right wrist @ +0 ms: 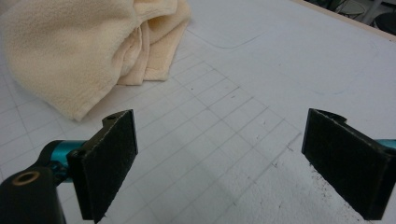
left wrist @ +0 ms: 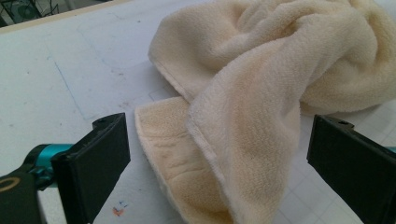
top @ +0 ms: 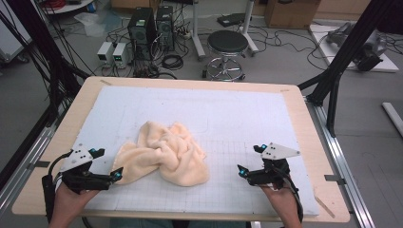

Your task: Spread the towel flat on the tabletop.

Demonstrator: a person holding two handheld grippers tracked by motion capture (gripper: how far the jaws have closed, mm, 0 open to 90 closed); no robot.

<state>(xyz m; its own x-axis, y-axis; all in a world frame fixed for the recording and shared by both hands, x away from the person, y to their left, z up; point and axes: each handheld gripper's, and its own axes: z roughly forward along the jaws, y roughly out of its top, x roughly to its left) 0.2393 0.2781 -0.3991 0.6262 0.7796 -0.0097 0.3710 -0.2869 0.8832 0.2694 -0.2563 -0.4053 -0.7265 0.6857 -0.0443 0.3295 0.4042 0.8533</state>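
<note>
The tabletop (top: 57, 142) is a pale wooden board, and a white mat (top: 237, 114) with a faint grid covers most of it. A cream towel (top: 164, 154) lies crumpled in a loose heap on the mat, a little left of the middle and toward the person's side. In the left gripper view its fabric is soft and fleecy, with a hemmed corner (left wrist: 173, 154) lying flat on the mat under a thicker fold.

The left gripper (top: 107, 164) is at the left edge of the towel, held low over the mat. Its fingers (left wrist: 93, 158) are released and stand wide apart, and the near corner of the towel lies between them, but the pads do not press on it.

The right gripper (top: 250, 159) is on the right side, apart from the towel, over the bare grid. Its fingers (right wrist: 112, 154) are also released, with only the mat between them.
</note>
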